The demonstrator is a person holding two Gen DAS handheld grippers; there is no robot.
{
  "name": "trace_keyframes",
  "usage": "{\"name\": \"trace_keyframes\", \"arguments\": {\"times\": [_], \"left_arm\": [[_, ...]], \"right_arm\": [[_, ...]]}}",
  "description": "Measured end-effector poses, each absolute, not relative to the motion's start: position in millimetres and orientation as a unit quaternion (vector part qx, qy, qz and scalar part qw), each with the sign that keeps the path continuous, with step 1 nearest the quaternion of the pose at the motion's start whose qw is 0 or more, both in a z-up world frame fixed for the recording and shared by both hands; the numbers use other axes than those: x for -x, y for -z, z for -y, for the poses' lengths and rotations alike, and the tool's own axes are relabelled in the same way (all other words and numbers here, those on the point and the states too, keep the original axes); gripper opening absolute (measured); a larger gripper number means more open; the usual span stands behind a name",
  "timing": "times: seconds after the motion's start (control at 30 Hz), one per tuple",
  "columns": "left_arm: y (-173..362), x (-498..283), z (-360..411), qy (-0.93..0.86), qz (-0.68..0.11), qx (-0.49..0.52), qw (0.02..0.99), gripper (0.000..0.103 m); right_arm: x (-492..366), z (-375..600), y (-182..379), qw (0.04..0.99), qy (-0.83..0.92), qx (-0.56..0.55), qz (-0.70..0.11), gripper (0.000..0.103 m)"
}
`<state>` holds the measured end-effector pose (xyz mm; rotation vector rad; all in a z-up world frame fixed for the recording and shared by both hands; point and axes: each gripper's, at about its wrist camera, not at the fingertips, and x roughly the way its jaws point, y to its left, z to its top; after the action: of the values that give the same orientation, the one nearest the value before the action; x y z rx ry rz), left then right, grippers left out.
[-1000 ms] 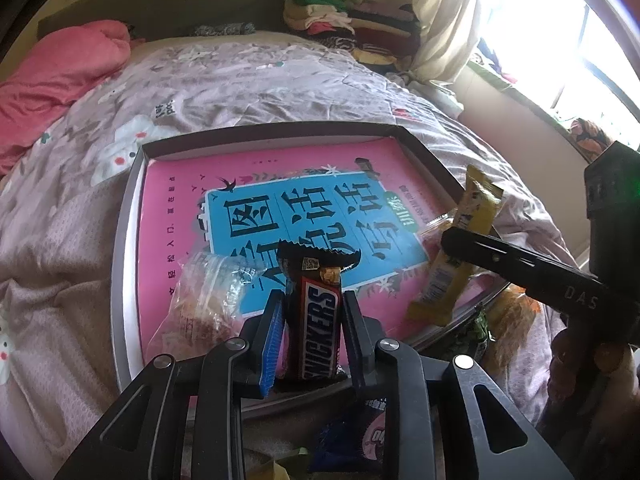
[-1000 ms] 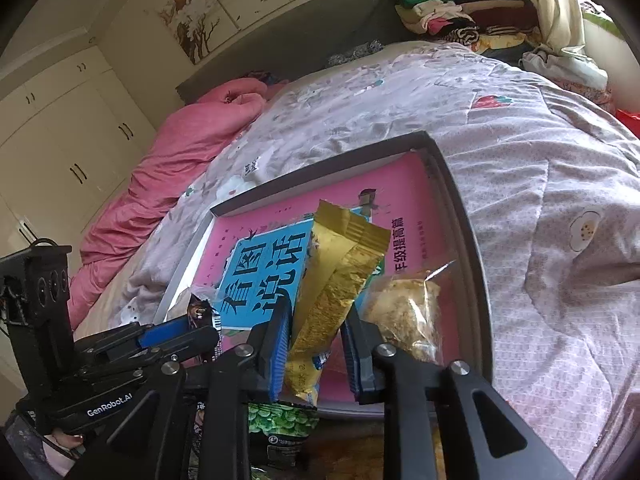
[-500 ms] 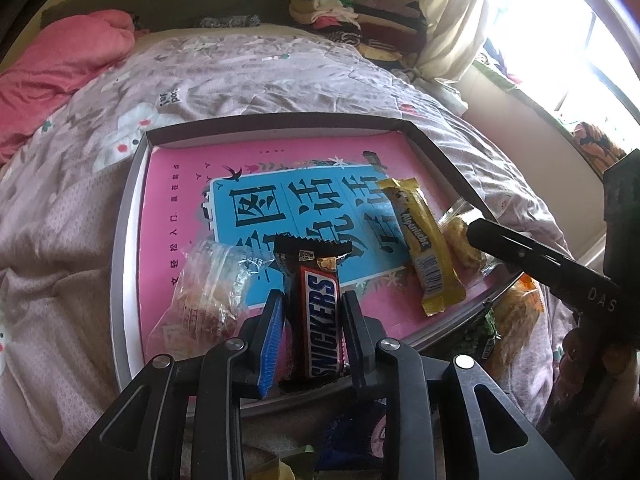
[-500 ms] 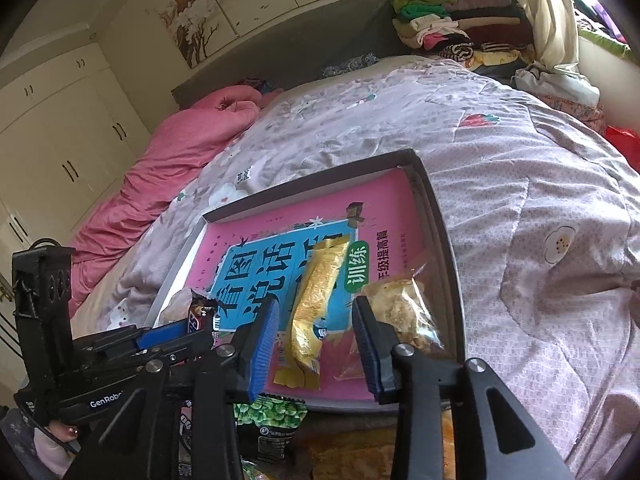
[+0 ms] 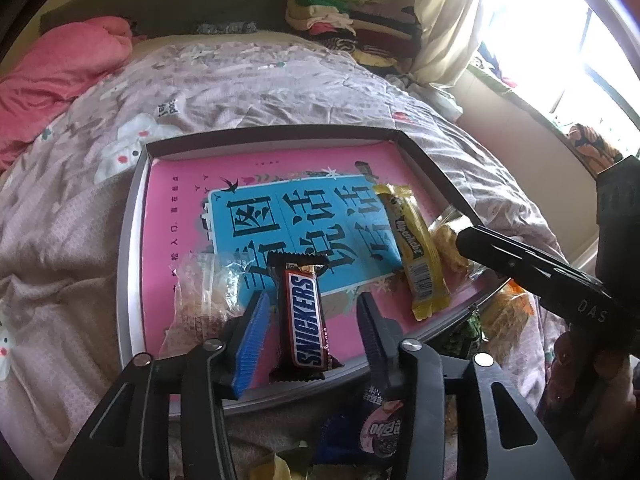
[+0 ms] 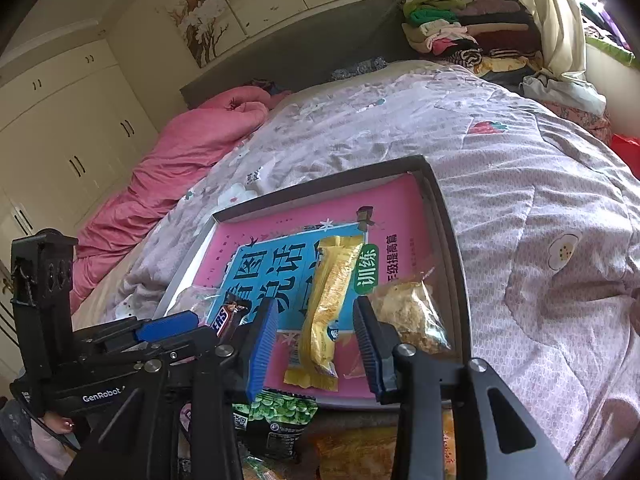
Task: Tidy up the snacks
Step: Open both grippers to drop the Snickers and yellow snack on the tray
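A Snickers bar (image 5: 304, 320) lies flat at the near edge of the grey tray (image 5: 128, 260), which is lined with a pink and blue book cover. My left gripper (image 5: 312, 320) straddles the bar; its jaws are opening and the pads stand clear of the wrapper. In the right wrist view a yellow wrapped bar (image 6: 324, 312) lies on the tray between the spread fingers of my right gripper (image 6: 316, 332), which is open and not touching it. A clear bag of golden snack (image 6: 412, 312) rests right of the yellow bar. Another clear bag (image 5: 204, 292) lies left of the Snickers bar.
The tray sits on a bed with a pale floral quilt (image 6: 540, 200). Loose packets lie below the tray's near edge: a green pea packet (image 6: 280, 412), an orange packet (image 6: 360, 452) and a dark blue one (image 5: 372, 428). Folded clothes (image 6: 448, 28) are stacked at the headboard.
My right gripper opened and the yellow bar dropped flat onto the tray. My left gripper's jaws spread away from the Snickers bar, which now lies on the tray.
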<state>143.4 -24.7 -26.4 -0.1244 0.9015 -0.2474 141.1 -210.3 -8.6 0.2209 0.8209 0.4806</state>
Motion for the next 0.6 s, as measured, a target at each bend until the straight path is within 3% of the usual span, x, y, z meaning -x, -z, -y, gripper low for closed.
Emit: {"name": "trace_keyframes", "arguments": {"times": [0.6], "left_arm": [[0.8,-132.2,4.0,0.101,-0.409,0.080,0.904,0.067]], "right_arm": [[-134.8,210.0,-1.6,0.885,-0.253,-0.112,-0.375,0.053]]}}
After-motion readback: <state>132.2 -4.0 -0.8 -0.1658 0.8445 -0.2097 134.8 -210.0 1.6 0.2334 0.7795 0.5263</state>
